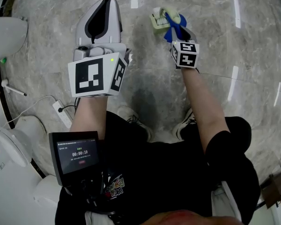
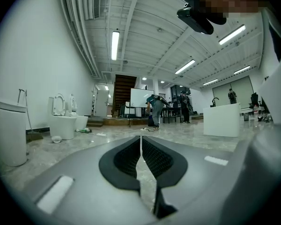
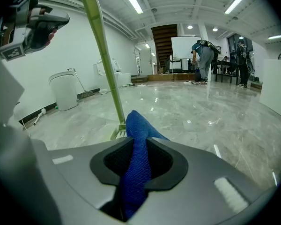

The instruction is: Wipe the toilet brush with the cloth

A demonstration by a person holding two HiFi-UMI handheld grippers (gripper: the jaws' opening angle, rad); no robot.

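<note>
The toilet brush (image 3: 103, 55) is pale green plastic. Its thin, straight handle slants up toward the upper left of the right gripper view. Its blocky lower end (image 1: 158, 19) sits on the floor near the top centre of the head view.

The cloth (image 3: 136, 170) is deep blue with a fine knitted weave. It is bunched into a narrow fold that peaks just in front of the foot of the handle. From above, the cloth (image 1: 174, 28) overlaps the brush's lower end, but I cannot tell if it presses there.

The right gripper (image 3: 138, 144) has smooth grey shells with black ribbed pads, and these pinch the cloth between them. In the head view this gripper (image 1: 177, 32) tilts down toward the floor on a bare, outstretched forearm.

The left gripper (image 2: 140, 143) points level. Its jaws are drawn together to a thin slit with nothing visible in it. In the head view it (image 1: 104, 3) is at upper left, well apart from the brush's lower end.

The floor (image 1: 145, 83) is glossy grey-veined marble. Rounded white toilets (image 2: 63, 122) stand along the left wall.
</note>
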